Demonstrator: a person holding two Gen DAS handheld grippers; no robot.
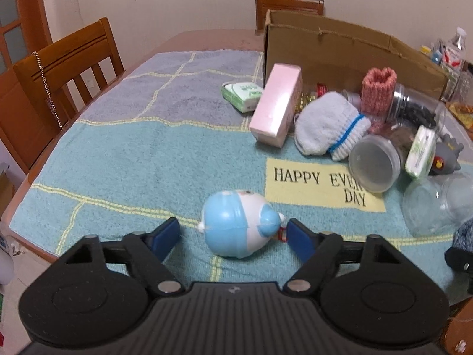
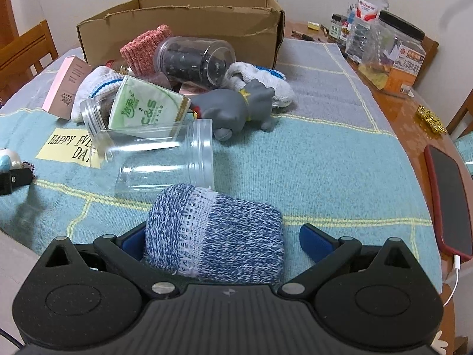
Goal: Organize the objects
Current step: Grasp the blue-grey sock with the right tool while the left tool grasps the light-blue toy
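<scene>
A round blue and white toy (image 1: pixel 236 224) lies on the towel (image 1: pixel 133 162) between the jaws of my left gripper (image 1: pixel 233 227). Its right pad sits close to the toy's end and the left pad stands apart, so the gripper is open. In the right wrist view a rolled blue knitted sock (image 2: pixel 212 236) lies between the jaws of my right gripper (image 2: pixel 221 230). The left pad is against the sock and a gap shows at the right pad, so this gripper is open too. A cardboard box (image 2: pixel 183 17) lies on its side behind a pile of objects.
The pile holds a pink box (image 1: pixel 275 109), a white sock (image 1: pixel 328 124), a pink knitted sock (image 1: pixel 378 91), tissue packs (image 2: pixel 145 103), a grey toy (image 2: pixel 236 103) and several clear jars (image 2: pixel 165 159). A phone (image 2: pixel 449 195) lies at the table's right edge. Bottles (image 2: pixel 369 9) stand far right, and a wooden chair (image 1: pixel 65 68) stands at the left.
</scene>
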